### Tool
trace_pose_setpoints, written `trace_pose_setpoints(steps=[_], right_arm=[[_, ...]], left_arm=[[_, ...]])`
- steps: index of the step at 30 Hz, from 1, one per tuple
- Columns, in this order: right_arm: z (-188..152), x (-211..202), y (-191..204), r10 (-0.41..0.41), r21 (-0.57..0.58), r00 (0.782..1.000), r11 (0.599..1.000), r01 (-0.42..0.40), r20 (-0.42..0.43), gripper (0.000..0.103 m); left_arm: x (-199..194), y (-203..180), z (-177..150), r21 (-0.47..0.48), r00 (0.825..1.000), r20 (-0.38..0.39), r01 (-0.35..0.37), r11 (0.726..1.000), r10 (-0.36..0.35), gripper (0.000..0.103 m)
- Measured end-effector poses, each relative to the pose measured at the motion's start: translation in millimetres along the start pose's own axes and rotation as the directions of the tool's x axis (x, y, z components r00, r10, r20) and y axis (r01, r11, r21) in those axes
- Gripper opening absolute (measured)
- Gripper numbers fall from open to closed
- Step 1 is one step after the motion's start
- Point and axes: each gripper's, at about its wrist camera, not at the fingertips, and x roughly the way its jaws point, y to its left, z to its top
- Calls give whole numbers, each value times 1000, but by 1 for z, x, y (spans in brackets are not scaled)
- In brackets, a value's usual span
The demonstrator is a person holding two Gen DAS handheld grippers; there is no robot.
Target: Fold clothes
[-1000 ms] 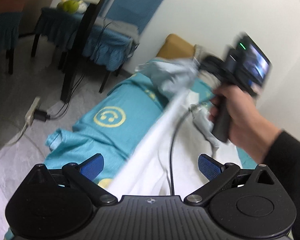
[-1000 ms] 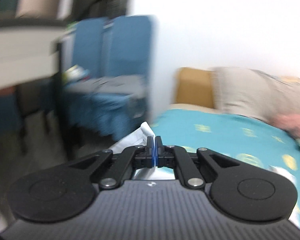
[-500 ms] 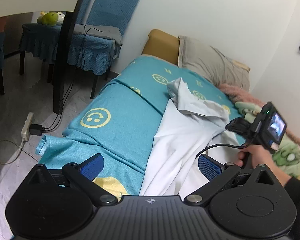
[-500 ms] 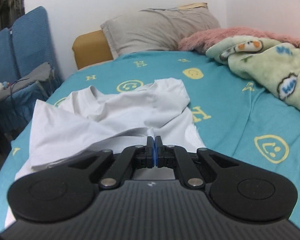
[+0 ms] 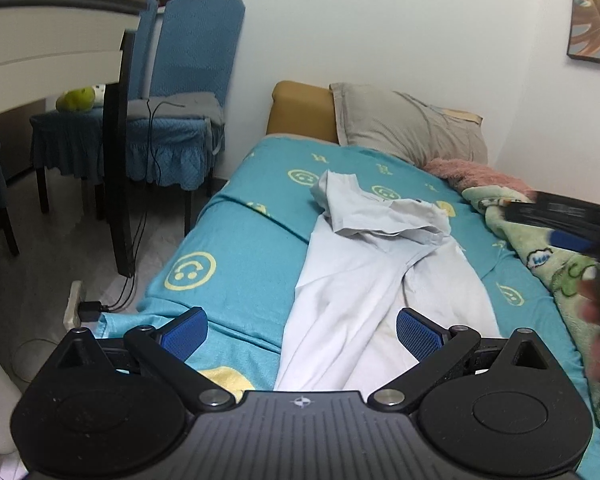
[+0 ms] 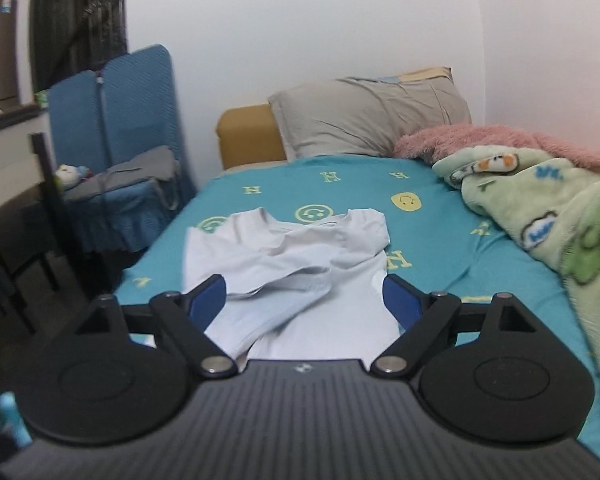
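The right gripper [image 6: 302, 298], clamped on the white shirt [image 5: 384, 280] a moment ago, is opening its jaws; the cloth lies beneath them, unpinched. The left gripper [image 5: 300, 330] hovers released over the shirt's near hem. So the shirt is laid out, crumpled at its far end, on the teal bedsheet [image 6: 440, 248], awaiting smoothing. Beyond the shirt sits a grey pillow [image 6: 372, 116]. No containers are visible.
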Motion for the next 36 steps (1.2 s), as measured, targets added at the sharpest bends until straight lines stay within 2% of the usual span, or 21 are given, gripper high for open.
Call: trace_pose_setpoints(steps=[6,12,18,23,29,32,36], right_arm=[[-9,-104,-9,42,34,999,999,-43,34,87],[-31,-154,-12,45,-10,995,999,-45,90,87],[-39,-163,-20,63,53,992,996,-69,111,87],[-41,-160,-27,60,81,993,994,-69,105,87],[-46,-154,-33,45,112,996,992,-54,76,87],[-48,-152,-35,33,123,998,992,-40,61,87],[-51,-145,-40,26,163,999,986,-30,28,87]], left_arm=[[-29,-17,-3,49,999,30,26,998,-28,102],[-53,-39,-11,134,997,51,42,990,-50,102],[-55,-59,-18,213,997,63,25,977,-39,102],[-46,-62,-21,205,999,20,27,978,-32,102],[-40,-64,-22,200,1000,11,16,980,-18,102],[-31,-60,-17,153,998,-28,55,987,-51,102],[5,-50,0,25,990,-105,102,995,-99,102]])
